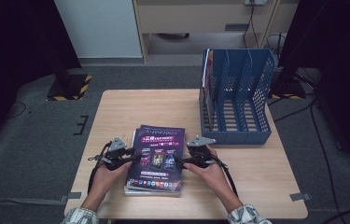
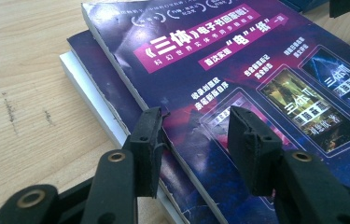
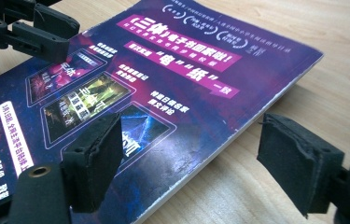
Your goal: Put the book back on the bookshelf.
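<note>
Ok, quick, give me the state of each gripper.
Left gripper: open, jaws astride the top magazine's edge.
Right gripper: open, jaws astride its opposite edge, holding nothing.

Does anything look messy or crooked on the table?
Yes, a little. The stack of magazines is uneven: the top magazine sits turned and shifted, so the lower ones' edges poke out along one side.

A rectangular light-wood table stands on grey carpet. Directly on it, near the front edge, lies a small stack of purple-covered magazines, the bottom one's white edge resting on the wood. Toward the back right corner stands a blue perforated plastic file rack with upright dividers
</note>
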Demonstrator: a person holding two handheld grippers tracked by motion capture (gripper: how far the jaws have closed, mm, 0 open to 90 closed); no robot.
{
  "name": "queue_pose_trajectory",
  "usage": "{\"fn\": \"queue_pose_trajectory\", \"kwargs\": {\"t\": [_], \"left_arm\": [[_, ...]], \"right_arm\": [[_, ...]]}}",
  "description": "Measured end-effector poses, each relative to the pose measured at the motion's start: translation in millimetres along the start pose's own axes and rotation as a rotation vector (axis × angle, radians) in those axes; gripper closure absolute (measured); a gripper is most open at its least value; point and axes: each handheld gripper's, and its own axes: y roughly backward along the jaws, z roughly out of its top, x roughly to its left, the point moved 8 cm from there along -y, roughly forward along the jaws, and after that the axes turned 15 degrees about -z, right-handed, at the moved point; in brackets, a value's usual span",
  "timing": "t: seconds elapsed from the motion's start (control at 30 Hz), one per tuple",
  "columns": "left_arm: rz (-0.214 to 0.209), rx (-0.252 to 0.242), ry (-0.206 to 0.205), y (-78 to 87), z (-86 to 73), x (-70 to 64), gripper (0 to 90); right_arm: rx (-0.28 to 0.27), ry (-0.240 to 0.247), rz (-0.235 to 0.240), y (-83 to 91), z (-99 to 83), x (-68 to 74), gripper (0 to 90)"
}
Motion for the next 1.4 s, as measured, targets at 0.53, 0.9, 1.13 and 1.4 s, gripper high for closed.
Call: {"fn": "queue_pose_trajectory", "kwargs": {"t": [0.53,0.9,1.13,1.4], "left_arm": [[0.004,0.005,-0.016,-2.1,0.6,-2.2,54.0],[0.005,0.003,-0.013,-2.2,0.5,-2.3,53.7],[0.008,0.004,-0.017,-2.3,0.5,-2.5,53.7],[0.012,0.004,-0.017,-1.9,0.1,-2.7,53.6]], "right_arm": [[0.068,-0.059,0.072,-14.4,-10.3,3.4,17.2],[0.090,-0.115,0.124,-19.1,-13.0,1.9,15.8],[0.087,-0.117,0.138,-20.8,-13.0,3.5,16.0],[0.052,-0.110,0.128,-14.9,-5.9,2.6,20.2]]}}
